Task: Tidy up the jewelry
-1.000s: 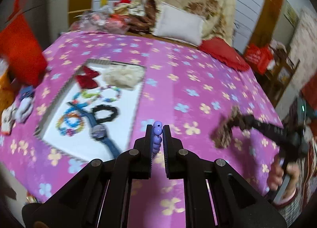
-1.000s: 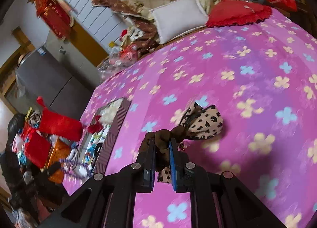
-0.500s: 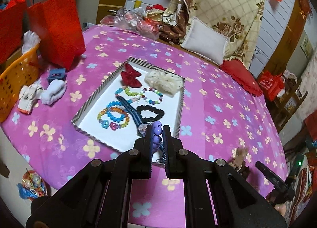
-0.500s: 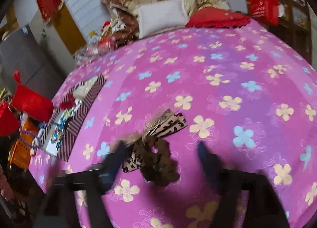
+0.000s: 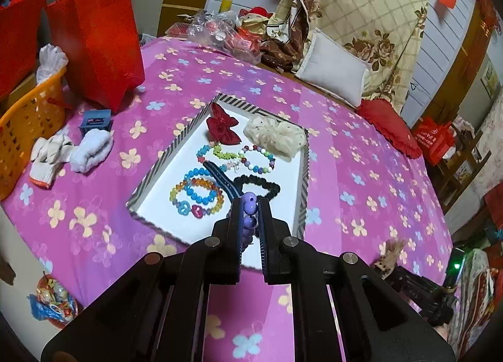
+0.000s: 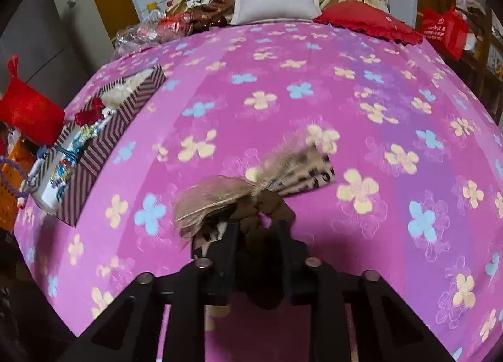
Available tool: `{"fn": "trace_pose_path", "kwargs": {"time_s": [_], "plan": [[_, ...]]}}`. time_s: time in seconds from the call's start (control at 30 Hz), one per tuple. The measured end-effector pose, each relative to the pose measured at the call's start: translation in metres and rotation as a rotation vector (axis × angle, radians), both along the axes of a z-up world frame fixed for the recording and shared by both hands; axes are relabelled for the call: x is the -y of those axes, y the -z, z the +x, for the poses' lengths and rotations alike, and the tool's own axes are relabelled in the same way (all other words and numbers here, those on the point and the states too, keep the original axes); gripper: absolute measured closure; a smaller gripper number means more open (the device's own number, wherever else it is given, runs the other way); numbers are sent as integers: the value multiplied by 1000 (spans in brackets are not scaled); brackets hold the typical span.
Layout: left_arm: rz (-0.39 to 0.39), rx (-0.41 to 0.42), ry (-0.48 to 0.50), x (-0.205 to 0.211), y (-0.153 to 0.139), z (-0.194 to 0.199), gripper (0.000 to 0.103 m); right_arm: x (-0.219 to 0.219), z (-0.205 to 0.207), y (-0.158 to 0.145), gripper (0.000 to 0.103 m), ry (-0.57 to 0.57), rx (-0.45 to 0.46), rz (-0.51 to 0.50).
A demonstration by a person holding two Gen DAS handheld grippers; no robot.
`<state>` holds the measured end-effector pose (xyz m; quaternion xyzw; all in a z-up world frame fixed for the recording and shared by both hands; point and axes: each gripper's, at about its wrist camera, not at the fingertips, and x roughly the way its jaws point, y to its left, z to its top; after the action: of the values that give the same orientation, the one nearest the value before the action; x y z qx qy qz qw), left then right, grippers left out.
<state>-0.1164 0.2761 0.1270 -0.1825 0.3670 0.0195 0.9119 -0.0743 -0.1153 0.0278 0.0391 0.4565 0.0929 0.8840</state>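
My left gripper point(image 5: 250, 204) is shut on a purple bead bracelet point(image 5: 249, 206) and holds it above the near edge of the striped tray point(image 5: 302, 173). The tray holds a red bow point(image 5: 222, 124), a cream scrunchie point(image 5: 275, 135), a black scrunchie point(image 5: 259, 184), a blue watch point(image 5: 221, 176) and several bead bracelets point(image 5: 196, 193). My right gripper point(image 6: 256, 225) is partly closed around a leopard-print bow scrunchie point(image 6: 261, 186) at the bedspread; the fingers straddle its brown band. The tray point(image 6: 103, 138) lies far to its left.
Pink flowered bedspread point(image 5: 361, 173) covers the surface. White gloves point(image 5: 59, 149), a small blue box point(image 5: 94, 121), an orange basket point(image 5: 25, 123) and red bags point(image 5: 100, 35) stand left. A white pillow point(image 5: 333, 68) and red cushion point(image 5: 389, 129) lie at the back.
My left gripper moved back and up over the tray with the purple bracelet. My right gripper lowered the leopard scrunchie to the bedspread, opened wide, then closed in around it again.
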Motion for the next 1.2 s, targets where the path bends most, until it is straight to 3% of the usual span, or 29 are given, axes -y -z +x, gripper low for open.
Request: {"fn": "trace_pose_path", "kwargs": {"time_s": [0.23,0.37,0.5,0.57,0.6,0.63,0.7,0.73,0.93,1.2], "plan": [[-61,-37,25,-3,21,37,95,-29,7,-44,89,-42,67,-2],[-78,-85,39,-2,45,45,95,-62,12,-70,95,-104,110,-23],[-93,-138,25,-11,66,47,95,-89,22,-81,96,-140,123,-66],[-87,-150,27,-16,72,47,95,-88,26,-75,94,-126,101,-77],[-77,-158,30,-18,75,47,95,-84,29,-68,86,-107,74,-84],[-69,-164,29,-19,77,47,95,-78,29,-61,69,-88,57,-87],[-57,-180,29,-23,84,47,95,-64,24,-49,47,-40,48,-103],[-55,-187,34,-25,87,47,95,-58,21,-42,44,-23,37,-121],[-60,-187,52,-25,90,46,95,-50,15,2,44,-1,-84,-170],[-65,-216,63,-21,100,52,95,-48,18,22,45,27,-100,-117]]}}
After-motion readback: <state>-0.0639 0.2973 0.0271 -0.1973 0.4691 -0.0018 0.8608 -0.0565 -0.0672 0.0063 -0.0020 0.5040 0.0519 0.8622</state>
